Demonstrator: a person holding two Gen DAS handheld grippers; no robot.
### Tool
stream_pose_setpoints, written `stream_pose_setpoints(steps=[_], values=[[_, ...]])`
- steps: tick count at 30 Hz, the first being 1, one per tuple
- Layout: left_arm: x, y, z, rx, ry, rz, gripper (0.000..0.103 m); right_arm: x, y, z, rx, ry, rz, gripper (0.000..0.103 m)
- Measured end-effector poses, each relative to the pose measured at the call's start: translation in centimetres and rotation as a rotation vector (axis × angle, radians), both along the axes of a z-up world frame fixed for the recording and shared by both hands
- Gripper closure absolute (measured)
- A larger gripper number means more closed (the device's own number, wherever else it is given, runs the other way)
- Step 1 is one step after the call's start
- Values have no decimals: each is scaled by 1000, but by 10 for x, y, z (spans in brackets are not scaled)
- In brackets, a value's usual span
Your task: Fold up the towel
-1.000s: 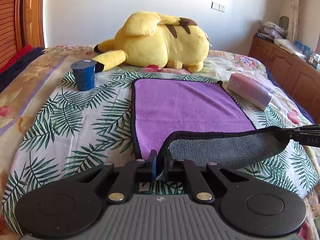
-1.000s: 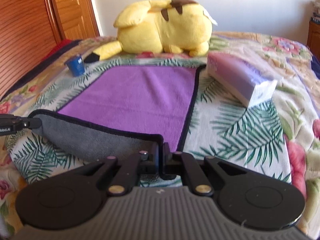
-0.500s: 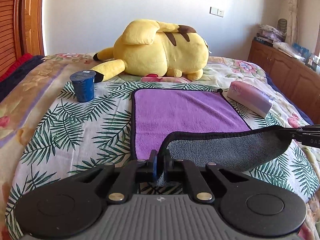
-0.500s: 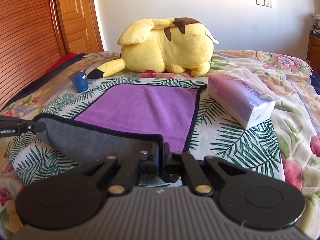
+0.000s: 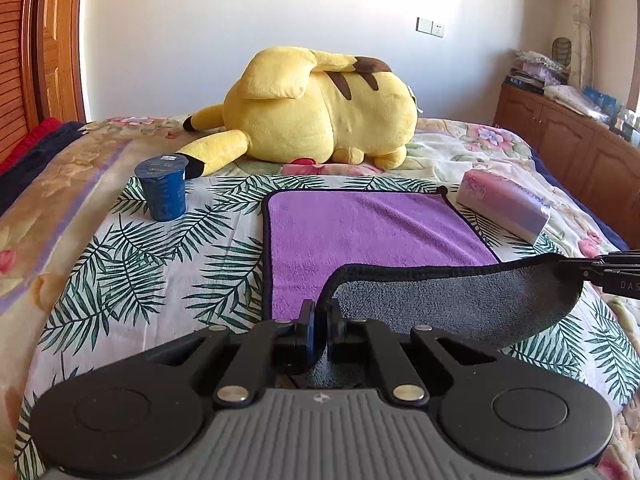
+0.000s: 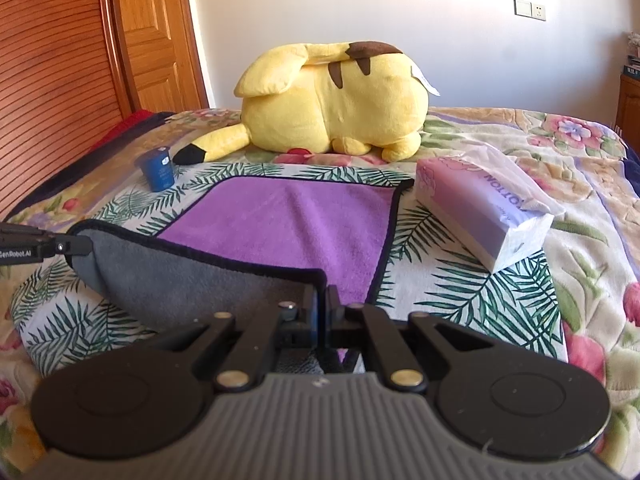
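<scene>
Cup (image 5: pixel 162 189): ahead and left of our left gripper, on the bedspread (image 5: pixel 120 272), well clear of the fold path.

Left gripper (image 5: pixel 320 330): we've got it pinched tight on the near left corner of the towel (image 5: pixel 372 236), lifted off the bed, grey underside showing.

Towel: straight ahead of both grippers. The far part lies flat and purple; the near edge hangs between our two grips as a raised grey flap.

Plush (image 5: pixel 320 108): beyond the towel's far edge, out of our way.

Right gripper (image 6: pixel 322 314): pressed together on the near right corner, also held up. From the left camera we see it off to the right, at the flap's other end.

Tissue pack (image 6: pixel 480 216): ahead and right of our right gripper, just beside the towel's right edge. Something to watch as we carry across.

Done: both near corners gripped and raised, so the first fold is started.

Left: by our reading, carry the near edge forward to the far edge, lay it down, let go, then any further folds.
</scene>
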State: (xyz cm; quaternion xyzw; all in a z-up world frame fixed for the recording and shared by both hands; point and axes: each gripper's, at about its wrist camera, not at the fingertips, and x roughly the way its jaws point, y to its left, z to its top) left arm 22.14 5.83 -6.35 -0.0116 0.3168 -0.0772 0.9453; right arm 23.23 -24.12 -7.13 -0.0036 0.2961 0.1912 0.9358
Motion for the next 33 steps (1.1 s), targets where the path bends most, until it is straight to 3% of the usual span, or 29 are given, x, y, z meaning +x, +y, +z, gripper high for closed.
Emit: stream_pose_setpoints(steps=[20,33], values=[[21,-1,-3,3,-1,-29,103,17,1,-7,-8,-6,15,99],[20,1,13,-16,-41,-29,103,14,0,8,15,-55,13,99]])
